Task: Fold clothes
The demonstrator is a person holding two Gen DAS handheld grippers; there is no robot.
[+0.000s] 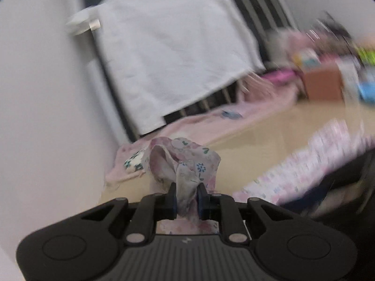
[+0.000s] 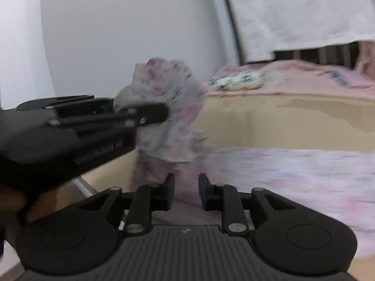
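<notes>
the landmark here is the tan table [image 2: 293,117]. at its left end, up off the top, the left gripper [image 1: 186,202] has its two fingers pressed tight on a bunched bit of the flowery cloth [image 1: 185,164], so it is pinching the cloth. the rest of this cloth hangs down and trails over the near edge of the table. just to the right of that pinch, low by the near edge, the right gripper [image 2: 186,190] has its fingers spread apart with nothing between them; the cloth is only behind them. what could go wrong: only one small pinch holds the cloth, so a fast pull could make it slip out and drop in a heap. the bunch is crumpled, so the fold may come out crooked. further right along the far edge of the table lies a pink blanket [image 2: 304,77], and the trailing cloth could catch on it.
</notes>
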